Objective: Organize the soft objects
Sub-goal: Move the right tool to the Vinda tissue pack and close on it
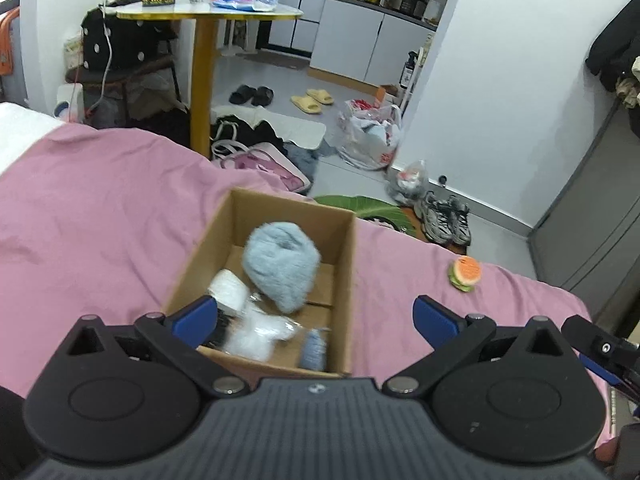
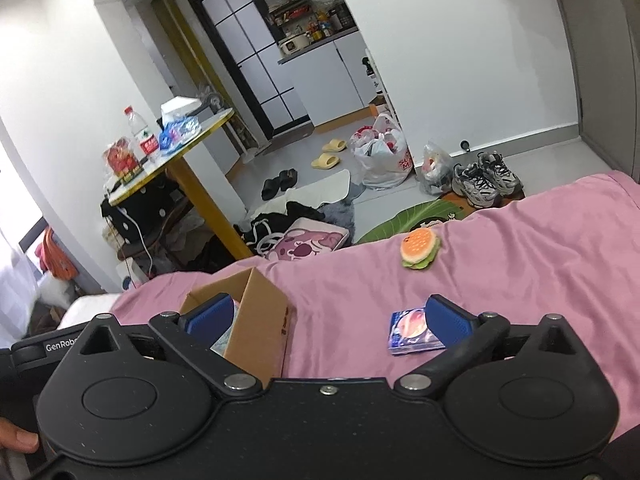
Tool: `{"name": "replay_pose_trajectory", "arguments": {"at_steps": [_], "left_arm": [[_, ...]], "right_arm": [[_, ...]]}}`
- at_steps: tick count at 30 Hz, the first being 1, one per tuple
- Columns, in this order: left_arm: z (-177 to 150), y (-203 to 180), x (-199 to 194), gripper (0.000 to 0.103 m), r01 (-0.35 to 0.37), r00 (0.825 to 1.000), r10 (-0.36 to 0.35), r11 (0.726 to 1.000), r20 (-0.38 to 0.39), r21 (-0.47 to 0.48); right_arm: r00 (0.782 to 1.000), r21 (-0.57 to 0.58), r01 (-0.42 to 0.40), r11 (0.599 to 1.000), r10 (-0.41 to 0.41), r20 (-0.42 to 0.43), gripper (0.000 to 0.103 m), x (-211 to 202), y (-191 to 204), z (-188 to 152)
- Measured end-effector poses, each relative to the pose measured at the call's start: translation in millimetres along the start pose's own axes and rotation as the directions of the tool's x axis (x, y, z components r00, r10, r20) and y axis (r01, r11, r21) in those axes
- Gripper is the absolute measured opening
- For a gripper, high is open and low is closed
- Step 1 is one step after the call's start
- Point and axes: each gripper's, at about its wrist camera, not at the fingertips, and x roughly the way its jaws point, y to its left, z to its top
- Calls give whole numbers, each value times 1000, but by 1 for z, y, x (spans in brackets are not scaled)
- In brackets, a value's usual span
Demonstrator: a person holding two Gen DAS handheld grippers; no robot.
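Pink bedspread, cardboard box mid-frame. Both grippers, left gripper and right gripper, spread, empty. Best centred over blue packet lower right, pinched flat, then burger plush.

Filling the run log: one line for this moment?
left tool open over box | right tool open | burger toy, packet on bed

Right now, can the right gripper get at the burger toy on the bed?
Probably yes: the right gripper is open, and only bare pink bedcover lies between it and the burger toy.
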Motion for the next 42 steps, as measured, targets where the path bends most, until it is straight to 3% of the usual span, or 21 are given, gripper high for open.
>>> {"name": "replay_pose_trajectory", "arguments": {"at_steps": [9, 13, 28, 37, 42], "left_arm": [[1, -34, 0, 103, -7, 1000, 7, 999, 0, 46], [-2, -48, 5, 103, -60, 998, 61, 996, -10, 71], [-9, -94, 34, 102, -64, 997, 71, 985, -37, 158], [-14, -120, 62, 98, -47, 997, 58, 980, -48, 194], [-18, -128, 85, 84, -37, 995, 53, 982, -84, 188]], "right_arm": [[1000, 57, -15, 998, 14, 17, 103, -6, -27, 6], [1000, 107, -11, 994, 8, 28, 103, 0, -40, 3], [1000, 281, -30, 959, 29, 5, 103, 30, -80, -3], [997, 419, -30, 908, 58, -55, 86, 54, -108, -10], [989, 495, -13, 869, 84, -121, 78, 77, -123, -17]]}}
